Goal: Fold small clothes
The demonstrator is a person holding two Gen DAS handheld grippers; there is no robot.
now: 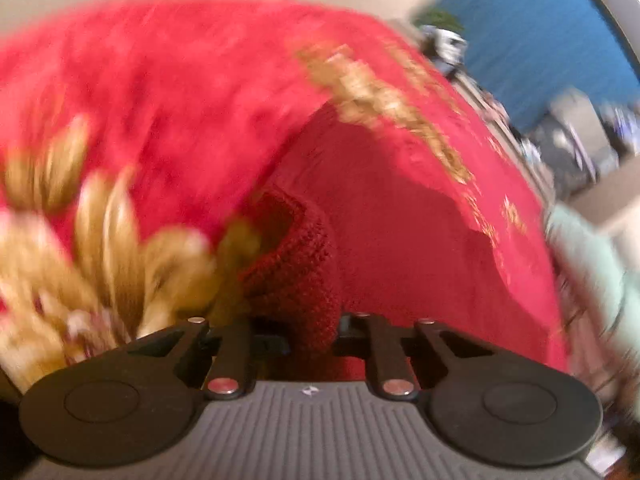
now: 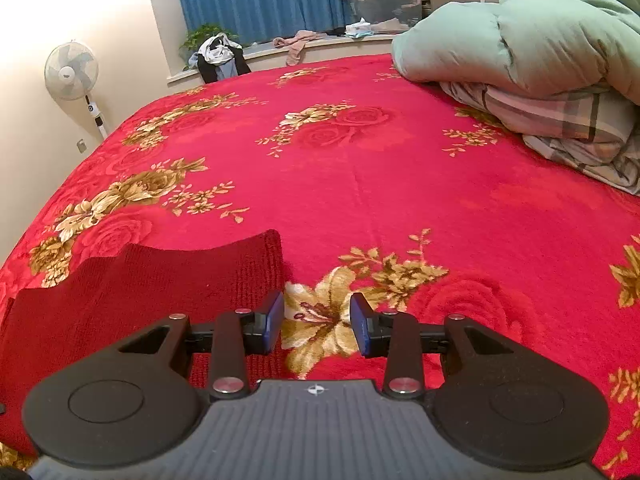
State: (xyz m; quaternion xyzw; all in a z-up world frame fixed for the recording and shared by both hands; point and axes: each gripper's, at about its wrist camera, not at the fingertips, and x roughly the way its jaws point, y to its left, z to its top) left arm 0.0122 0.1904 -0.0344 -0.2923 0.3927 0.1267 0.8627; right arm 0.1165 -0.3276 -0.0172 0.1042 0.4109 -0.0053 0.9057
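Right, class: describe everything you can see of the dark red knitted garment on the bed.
The dark red knitted garment is a small ribbed knit piece, deeper in colour than the floral red bedspread it lies on. In the right wrist view it spreads mostly flat with a wavy far edge, beside the open right gripper, which holds nothing. In the blurred left wrist view, a bunched fold of it sits pinched in the left gripper.

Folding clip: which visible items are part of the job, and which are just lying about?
Job:
- dark red knitted garment
- left gripper, closed on it
- right gripper, open

Lying about:
- green duvet
- plaid bedding
- white standing fan
- clear storage box
- clothes on sill
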